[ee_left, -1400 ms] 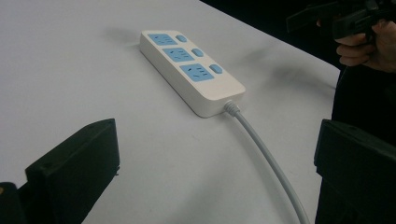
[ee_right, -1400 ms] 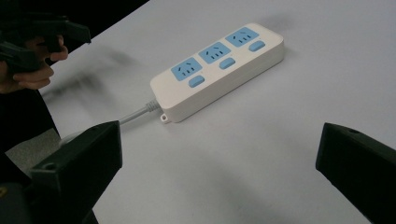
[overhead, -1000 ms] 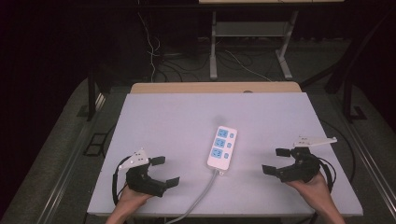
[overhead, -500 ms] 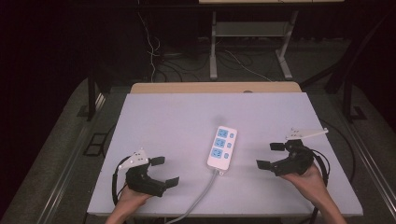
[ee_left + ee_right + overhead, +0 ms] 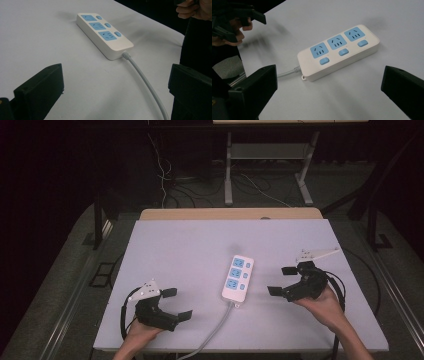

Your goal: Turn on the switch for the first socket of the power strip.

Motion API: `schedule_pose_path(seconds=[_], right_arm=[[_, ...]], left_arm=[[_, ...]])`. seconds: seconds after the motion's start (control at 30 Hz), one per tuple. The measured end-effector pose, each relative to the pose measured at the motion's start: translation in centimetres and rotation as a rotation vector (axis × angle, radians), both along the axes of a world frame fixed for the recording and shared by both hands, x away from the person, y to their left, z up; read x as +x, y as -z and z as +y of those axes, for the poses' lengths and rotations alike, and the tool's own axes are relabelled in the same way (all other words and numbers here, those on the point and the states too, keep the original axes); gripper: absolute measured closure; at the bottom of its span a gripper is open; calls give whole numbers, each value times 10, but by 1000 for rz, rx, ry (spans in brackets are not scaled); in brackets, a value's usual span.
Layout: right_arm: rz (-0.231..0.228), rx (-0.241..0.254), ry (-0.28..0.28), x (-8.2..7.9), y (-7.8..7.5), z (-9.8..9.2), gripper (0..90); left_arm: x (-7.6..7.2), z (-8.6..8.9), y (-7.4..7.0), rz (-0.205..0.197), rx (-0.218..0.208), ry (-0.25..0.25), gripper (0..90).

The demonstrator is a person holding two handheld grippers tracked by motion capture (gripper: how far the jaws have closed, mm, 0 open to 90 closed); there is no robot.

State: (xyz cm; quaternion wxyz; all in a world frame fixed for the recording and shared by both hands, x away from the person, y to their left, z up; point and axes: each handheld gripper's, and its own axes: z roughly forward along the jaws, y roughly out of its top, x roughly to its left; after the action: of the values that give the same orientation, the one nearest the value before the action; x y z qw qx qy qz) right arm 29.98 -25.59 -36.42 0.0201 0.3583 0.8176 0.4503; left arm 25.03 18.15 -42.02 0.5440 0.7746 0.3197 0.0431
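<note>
A white power strip point(image 5: 238, 277) with three blue sockets and three blue buttons lies flat near the middle of the white table point(image 5: 200, 245); its grey cable point(image 5: 215, 329) runs off the front edge. My left gripper point(image 5: 177, 304) rests open near the front left, pointing at the strip point(image 5: 103, 33), with nothing between its jaws. My right gripper point(image 5: 281, 280) hovers open just right of the strip point(image 5: 338, 51), jaws wide and empty. The cable point(image 5: 147, 85) passes between the left jaws' line of sight.
A wooden strip point(image 5: 230, 213) borders the table's far edge. Beyond it stand a metal frame point(image 5: 265, 165) and loose cables on the dark floor. The other hand with its gripper point(image 5: 229, 22) appears at the top left of the right gripper view.
My right gripper has moved left and slightly up the table, closer to the power strip. The left gripper and the strip have stayed put.
</note>
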Motion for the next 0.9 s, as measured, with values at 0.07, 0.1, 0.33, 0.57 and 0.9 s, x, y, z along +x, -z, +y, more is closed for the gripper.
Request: schedule_pose_path(seconds=[0.07,0.1,0.33,0.57,0.9], right_arm=[[2,-6,-10,2,-1,2,1],[2,-6,-10,2,-1,2,1],[1,-16,-23,10,-10,9,1],[5,-43,-55,23,-12,22,1],[21,-64,-76,38,-9,37,1]], left_arm=[[0,0,0,1,0,0,0],[0,0,0,1,1,1,0],[0,-2,0,2,6,7,0],[0,-1,1,2,6,7,0],[1,-1,1,3,7,5,0]])
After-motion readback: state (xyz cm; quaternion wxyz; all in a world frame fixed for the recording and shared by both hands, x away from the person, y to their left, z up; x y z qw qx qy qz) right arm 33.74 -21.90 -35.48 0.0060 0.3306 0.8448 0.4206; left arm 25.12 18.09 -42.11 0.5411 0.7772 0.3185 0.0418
